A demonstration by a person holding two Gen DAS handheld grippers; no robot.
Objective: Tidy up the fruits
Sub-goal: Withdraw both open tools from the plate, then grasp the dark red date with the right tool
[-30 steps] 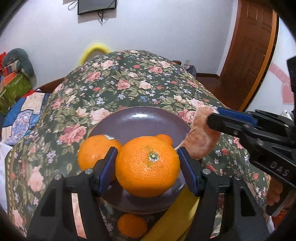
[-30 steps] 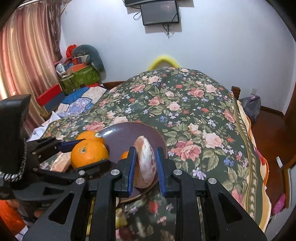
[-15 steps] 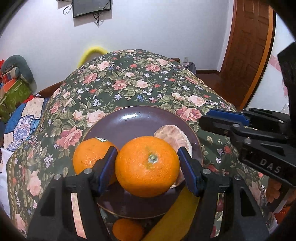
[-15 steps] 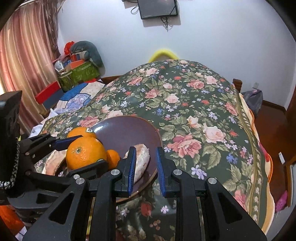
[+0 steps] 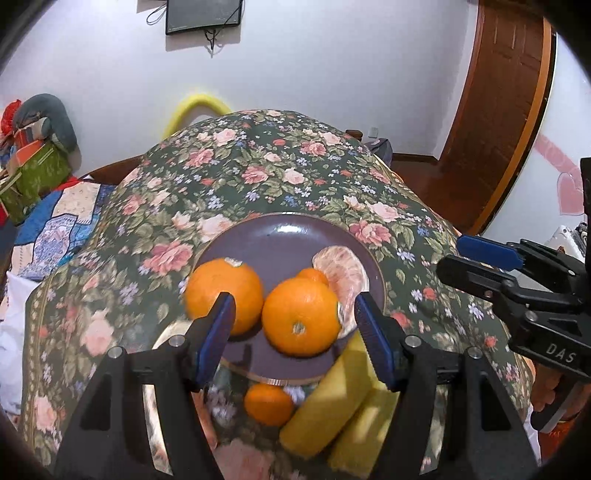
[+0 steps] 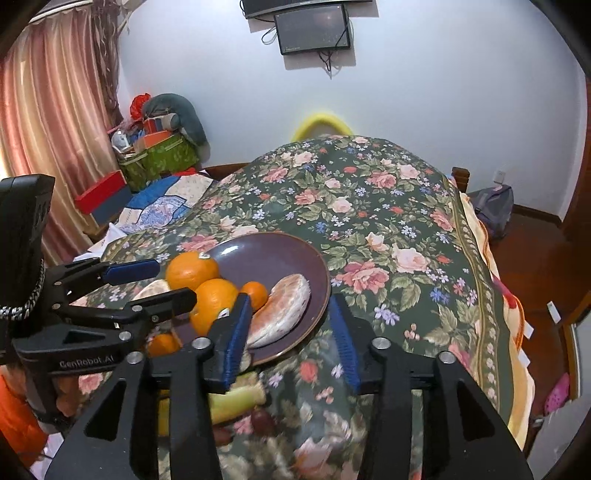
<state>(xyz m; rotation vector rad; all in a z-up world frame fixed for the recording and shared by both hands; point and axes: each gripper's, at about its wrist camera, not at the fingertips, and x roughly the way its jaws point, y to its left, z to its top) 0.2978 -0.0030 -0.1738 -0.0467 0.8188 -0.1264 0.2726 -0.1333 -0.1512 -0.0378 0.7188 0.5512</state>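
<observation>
Left gripper [image 5: 295, 334]: my jaws stand open; the big orange [image 5: 301, 321] sits on the plate between and beyond the blue pads, and I see a gap on each side, so nothing is gripped.
Right gripper [image 6: 290, 336]: its jaws have just been opening; they stand apart with nothing between them, the left pad close to the peeled fruit but not pressing on it.
Plate [image 5: 280, 236]: dark purple, on the floral cloth [image 5: 258, 177], near my end of the table.
Big orange: near side of the plate, stem dimple facing me.
Second orange [image 5: 223, 288]: on the plate's left part, just beside the big one, partly behind my left pad.
Small orange [image 5: 313, 276]: on the plate behind the big orange, touching the peeled fruit.
Peeled fruit [image 6: 282, 312]: pale pinkish segments, lying on the plate's right side against the rim.
Off the plate: a small orange fruit [image 5: 269, 403] on the cloth just near of the rim, and yellow fruit [image 5: 325, 402] to its right, blurred; I cannot tell what kind.
Far wall: a dark screen [image 6: 314, 31] hangs high on it.
</observation>
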